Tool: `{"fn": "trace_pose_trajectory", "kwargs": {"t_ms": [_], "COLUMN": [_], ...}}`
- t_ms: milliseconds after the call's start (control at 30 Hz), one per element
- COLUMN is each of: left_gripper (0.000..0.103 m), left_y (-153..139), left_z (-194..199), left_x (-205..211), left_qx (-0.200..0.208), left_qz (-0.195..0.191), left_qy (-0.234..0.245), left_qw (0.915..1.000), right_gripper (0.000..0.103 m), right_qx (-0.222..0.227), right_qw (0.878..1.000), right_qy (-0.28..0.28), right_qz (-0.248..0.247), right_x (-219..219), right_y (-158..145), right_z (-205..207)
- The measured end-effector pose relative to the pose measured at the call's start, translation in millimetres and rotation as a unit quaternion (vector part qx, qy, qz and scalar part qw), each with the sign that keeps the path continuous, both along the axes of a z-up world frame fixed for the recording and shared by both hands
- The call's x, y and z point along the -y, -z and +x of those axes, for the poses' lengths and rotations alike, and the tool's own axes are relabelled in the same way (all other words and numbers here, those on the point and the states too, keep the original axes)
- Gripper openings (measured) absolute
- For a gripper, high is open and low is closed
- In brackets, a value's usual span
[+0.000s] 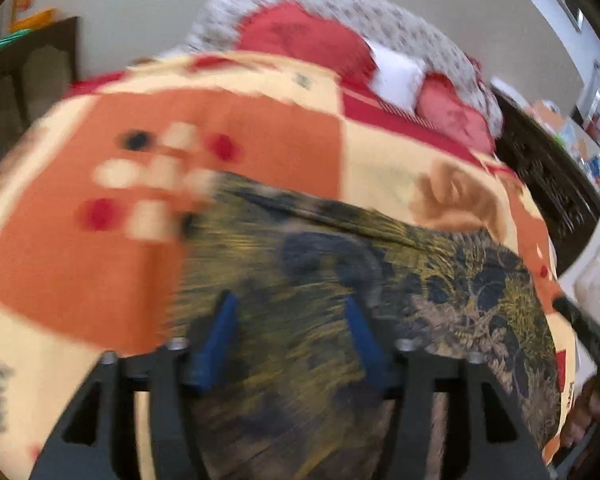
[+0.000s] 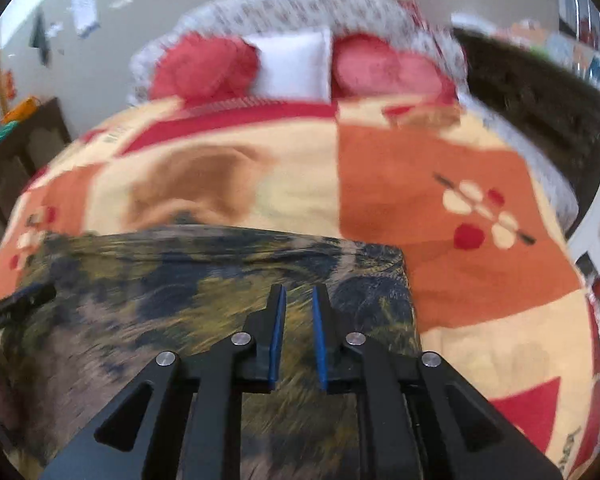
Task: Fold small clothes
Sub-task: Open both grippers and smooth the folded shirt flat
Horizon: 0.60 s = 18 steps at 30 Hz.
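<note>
Your left gripper (image 1: 290,316) has jaws spread wide over the leafy, soft printed cloth (image 1: 340,280). Your right gripper (image 2: 299,312) has jaws narrow, gripping nothing, cloth's straight edge ahead on the fuzzy bed blanket (image 2: 440,280).

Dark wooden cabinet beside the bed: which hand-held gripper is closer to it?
Left. The left hand-held gripper is at the dark leafy cloth's end nearer the dark wooden cabinet; the right hand-held gripper is at the opposite end.

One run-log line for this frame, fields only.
stage: pre-grasp | left tool: open, empty | right tool: open, narrower gap, empty | patterned garment: flat on bedspread | frames: motion-blurred
</note>
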<state>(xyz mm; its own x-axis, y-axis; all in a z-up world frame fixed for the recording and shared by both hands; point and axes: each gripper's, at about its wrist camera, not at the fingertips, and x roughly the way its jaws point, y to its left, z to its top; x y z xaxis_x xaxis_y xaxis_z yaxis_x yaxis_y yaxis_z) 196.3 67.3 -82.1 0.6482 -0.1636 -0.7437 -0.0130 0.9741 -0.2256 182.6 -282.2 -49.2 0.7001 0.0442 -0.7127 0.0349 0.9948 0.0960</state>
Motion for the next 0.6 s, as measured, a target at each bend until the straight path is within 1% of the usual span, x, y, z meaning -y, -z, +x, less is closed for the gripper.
{"fn": "trace_pose_trajectory", "kwargs": {"t_ms": [33,100,200,233,300,333,367,400,433,467,500,600], "left_gripper": [0.070,0.070,0.070,0.070,0.070,0.069,0.069,0.070,0.074,0.075,0.076,0.079], "left_y": [-7.1,-14.0,-17.1,-15.6,-7.9,2.0,19.2,27.2,30.5,32.7,32.0,33.4], "left_z": [-15.3,-38.9,-70.5,-77.6,-81.8,-80.8,-76.2,-74.9,-76.4,-77.4,-77.2,-76.7], "left_x": [-16.3,-28.3,-17.6,-8.1,10.8,18.5,23.2,25.1,29.0,33.4,35.3,37.0], "left_qx": [0.008,0.018,0.027,0.026,0.019,0.007,-0.022,-0.032,-0.018,-0.014,-0.014,-0.018], "left_qz": [-0.017,-0.036,-0.039,-0.031,0.005,0.023,0.040,0.051,0.073,0.089,0.092,0.094], "left_qy": [-0.014,-0.021,-0.008,-0.001,0.007,0.007,-0.002,-0.007,-0.008,-0.009,-0.012,-0.019], "left_qw": [0.9997,0.9990,0.9988,0.9992,0.9998,0.9997,0.9990,0.9982,0.9972,0.9959,0.9955,0.9952], "right_gripper": [0.019,0.019,0.019,0.019,0.019,0.019,0.019,0.020,0.021,0.022,0.022,0.022], "right_qx": [0.008,0.019,0.027,0.027,0.018,0.009,-0.003,-0.026,-0.028,-0.024,-0.027,-0.024], "right_qw": [1.000,0.999,0.998,0.997,0.995,0.995,0.995,0.994,0.994,0.994,0.994,0.994], "right_qy": [-0.012,-0.034,-0.061,-0.071,-0.093,-0.098,-0.101,-0.103,-0.104,-0.104,-0.103,-0.103], "right_qz": [0.003,0.003,-0.005,-0.006,-0.013,-0.014,-0.015,-0.012,-0.002,0.013,0.027,0.030], "right_x": [-7.9,-27.0,-53.4,-61.9,-74.5,-78.1,-79.9,-80.0,-77.9,-74.0,-70.4,-68.5], "right_y": [-2.0,-1.2,2.5,5.0,14.9,22.6,31.3,46.3,52.5,52.5,53.1,54.5], "right_z": [-13.8,-36.4,-53.2,-56.2,-56.0,-54.8,-53.4,-49.8,-49.9,-49.8,-48.0,-47.6]}}
